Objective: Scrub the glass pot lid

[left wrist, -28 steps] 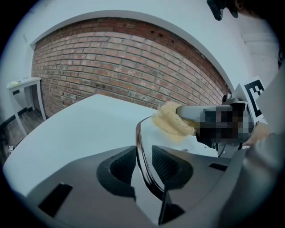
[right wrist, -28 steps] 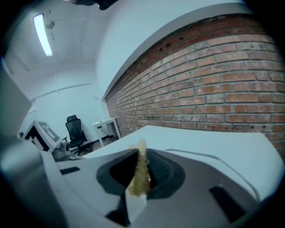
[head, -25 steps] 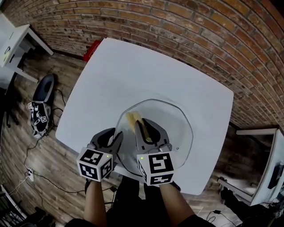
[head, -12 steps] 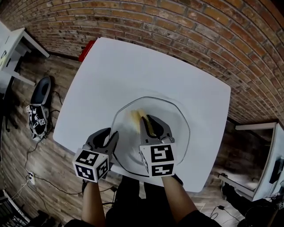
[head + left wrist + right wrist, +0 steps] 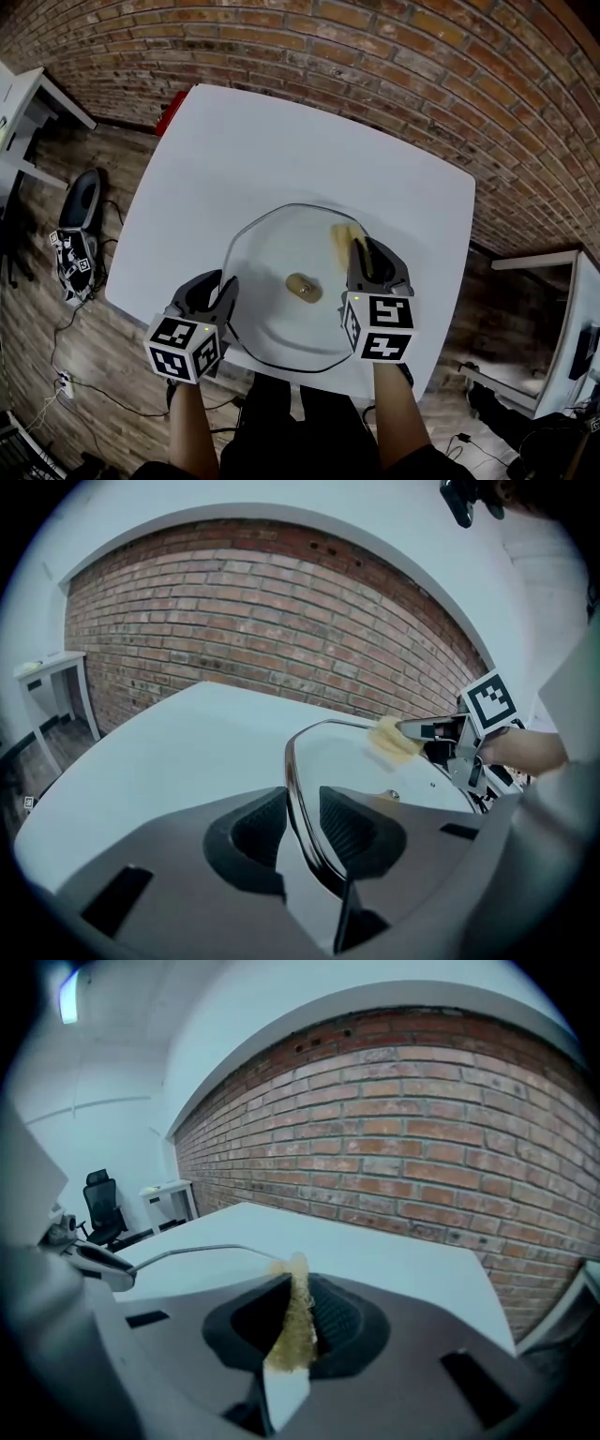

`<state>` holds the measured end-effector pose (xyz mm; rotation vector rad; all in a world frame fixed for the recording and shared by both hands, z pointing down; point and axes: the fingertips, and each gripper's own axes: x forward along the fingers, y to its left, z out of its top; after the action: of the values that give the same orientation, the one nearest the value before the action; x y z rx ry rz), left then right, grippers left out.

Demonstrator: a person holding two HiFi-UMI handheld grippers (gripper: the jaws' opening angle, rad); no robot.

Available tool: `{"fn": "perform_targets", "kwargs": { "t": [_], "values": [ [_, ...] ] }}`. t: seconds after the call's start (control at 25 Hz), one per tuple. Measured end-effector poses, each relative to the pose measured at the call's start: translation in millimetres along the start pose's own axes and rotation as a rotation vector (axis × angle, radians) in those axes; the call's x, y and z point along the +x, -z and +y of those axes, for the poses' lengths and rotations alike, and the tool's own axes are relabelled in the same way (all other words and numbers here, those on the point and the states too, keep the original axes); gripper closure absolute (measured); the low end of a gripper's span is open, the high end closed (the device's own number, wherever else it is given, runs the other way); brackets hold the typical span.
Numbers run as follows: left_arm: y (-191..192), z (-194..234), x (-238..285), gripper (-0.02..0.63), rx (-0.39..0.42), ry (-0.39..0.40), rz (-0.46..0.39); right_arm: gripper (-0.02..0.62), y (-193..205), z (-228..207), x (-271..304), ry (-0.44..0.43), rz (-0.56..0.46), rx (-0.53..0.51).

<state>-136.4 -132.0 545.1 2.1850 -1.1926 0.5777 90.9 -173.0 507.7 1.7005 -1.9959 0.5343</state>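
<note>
Scrubbing looks to be the step in hand. The glass lid (image 5: 267, 277) lies flat on the white table (image 5: 281, 141), and the left gripper (image 5: 223, 289) is clamped on its rim. To the right of that gripper, past the knob (image 5: 302, 287), the right gripper (image 5: 367, 251) is clenched on a yellow sponge (image 5: 341, 238), which juts from its tips onto the glass. Next, I judge, the sponge must sweep over the glass around the knob while the left clamp stops the lid sliding.

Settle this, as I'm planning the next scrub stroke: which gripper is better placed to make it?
Right. The right gripper is shut on the yellow sponge over the glass pot lid; the left gripper is clamped on its rim.
</note>
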Motion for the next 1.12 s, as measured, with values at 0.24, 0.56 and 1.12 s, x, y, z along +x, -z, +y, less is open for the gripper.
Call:
{"fn": "perform_targets", "kwargs": {
  "t": [0.24,0.56,1.12],
  "values": [
    [-1.0,-1.3,3.6,0.494,0.003,-0.003,0.003,0.538,-6.5,-0.3,-7.0,0.001,-0.005,-0.005],
    [0.3,-1.3,2.6,0.494,-0.009,0.003,0.003,0.538,-19.9,113.3,-18.6,-0.229,0.001,-0.037],
    [1.4,1.1,-1.0,0.494,-0.005,0.011,0.001,0.539,21.9,147.2,-12.3,-0.266,0.145,-0.058]
  ]
}}
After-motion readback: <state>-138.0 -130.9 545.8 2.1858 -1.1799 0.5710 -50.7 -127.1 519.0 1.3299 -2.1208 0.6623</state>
